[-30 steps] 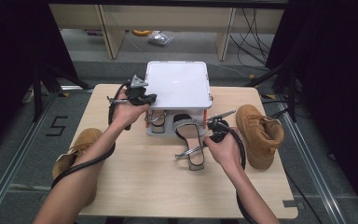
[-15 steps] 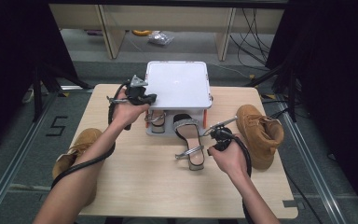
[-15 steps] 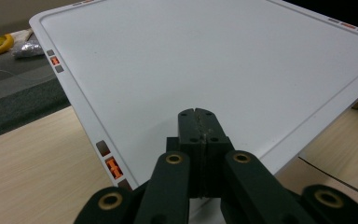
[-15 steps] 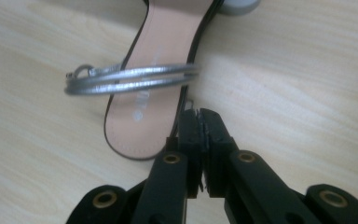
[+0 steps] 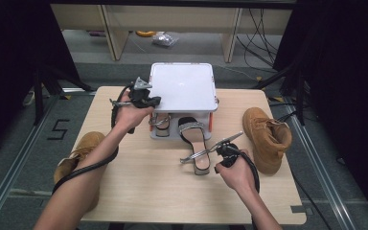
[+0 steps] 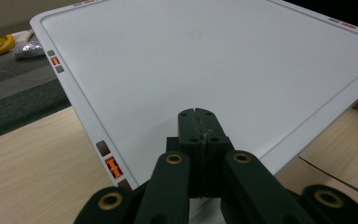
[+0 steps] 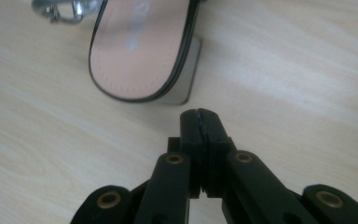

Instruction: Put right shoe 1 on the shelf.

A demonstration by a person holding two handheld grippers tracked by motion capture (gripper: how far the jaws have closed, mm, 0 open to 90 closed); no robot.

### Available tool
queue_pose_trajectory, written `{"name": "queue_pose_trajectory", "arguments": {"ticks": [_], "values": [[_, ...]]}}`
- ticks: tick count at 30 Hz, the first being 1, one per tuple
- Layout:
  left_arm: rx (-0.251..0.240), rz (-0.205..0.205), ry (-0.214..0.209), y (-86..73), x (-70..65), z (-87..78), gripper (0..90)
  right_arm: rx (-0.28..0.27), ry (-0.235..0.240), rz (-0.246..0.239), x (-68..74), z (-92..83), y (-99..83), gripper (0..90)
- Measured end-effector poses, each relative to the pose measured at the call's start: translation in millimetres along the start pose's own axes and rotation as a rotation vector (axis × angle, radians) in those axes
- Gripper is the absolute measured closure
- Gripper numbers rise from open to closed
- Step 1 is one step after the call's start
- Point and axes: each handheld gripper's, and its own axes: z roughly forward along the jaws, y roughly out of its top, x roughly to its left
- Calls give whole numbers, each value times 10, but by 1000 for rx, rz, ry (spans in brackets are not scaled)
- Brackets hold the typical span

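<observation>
Two grippers over a wooden table (image 5: 148,187) in the high view. Left gripper (image 5: 146,98) held at the left front corner of a white shoe rack (image 5: 182,86), beside its flat top, jaws pressed together on nothing. Under that top, one silver-strapped sandal (image 5: 160,122) on the lower shelf at the left. Second sandal (image 5: 195,143) lying half out of the rack, toe under the shelf, heel end out on the table toward the person. Right gripper (image 5: 220,152) just beside that heel end, on its right, close but with no clear contact. Tan boot (image 5: 267,136) on the table's right edge, another tan boot (image 5: 76,155) off the table's left side.

Left gripper view: black jaws (image 6: 198,122) closed tight against each other, nothing between them, tips over the near edge of the white rack top (image 6: 205,60), an orange marking (image 6: 113,166) on the rim just left of them.

Right gripper view: jaws (image 7: 200,122) having just closed, now fully together and empty. Sandal heel (image 7: 140,51) straight ahead of the tips and slightly left, pink insole up, block heel (image 7: 184,79) nearest the fingertips, a narrow strip of bare table between. Silver buckle (image 7: 63,11) at the upper left.
</observation>
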Motion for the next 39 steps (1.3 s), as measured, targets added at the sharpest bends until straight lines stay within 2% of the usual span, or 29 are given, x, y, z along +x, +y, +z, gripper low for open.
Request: {"name": "queue_pose_trajectory", "arguments": {"ticks": [3, 5, 6, 8, 10, 14, 15, 19, 22, 24, 26, 29, 30, 31, 33, 34, 39], "values": [[-2, -6, -4, -2, 4, 0, 898, 13, -5, -12, 33, 27, -24, 900], [-4, -3, -3, -5, 5, 0, 898, 11, 9, -77, 67, 87, -52, 900], [-3, -2, -2, -4, 3, 0, 898, 46, 4, -48, 105, 96, -60, 900], [0, -3, -1, 1, 0, 1, 898, 61, -2, -54, 136, 137, -65, 900], [-4, -3, 0, 3, -2, 6, 897, 51, 6, -72, 161, 167, -64, 900], [-3, 1, 0, 3, -2, 5, 898, 43, 20, -60, 223, 193, -38, 900], [-4, -1, 0, 3, -2, 5, 898, 38, 19, -75, 221, 211, -33, 900], [-3, -1, -1, 2, 1, 3, 898, 38, 17, -57, 253, 265, -12, 900], [-2, 0, 0, 3, 0, 3, 898, 12, 14, -62, 258, 296, -2, 900], [-2, 3, -1, 4, 0, 4, 898, 23, 13, -62, 269, 306, 5, 900], [-2, 4, -1, 5, -1, 5, 898, 12, 8, -85, 271, 326, 7, 900], [-2, 5, 0, 5, -2, 5, 898, 18, 12, -74, 292, 324, 13, 900], [-1, 5, -1, 5, 0, 4, 898, 5, 21, -65, 320, 337, 12, 900], [-1, 5, -1, 5, 0, 4, 898, 1, 20, -79, 321, 343, 16, 900], [0, 7, 0, 7, -1, 4, 898, 4, 30, -57, 353, 339, 33, 900], [2, 9, 0, 9, -2, 4, 898, -11, 26, -68, 350, 349, 42, 900], [2, 10, 0, 9, -2, 5, 898, -30, 29, -65, 404, 331, 102, 900]]}}
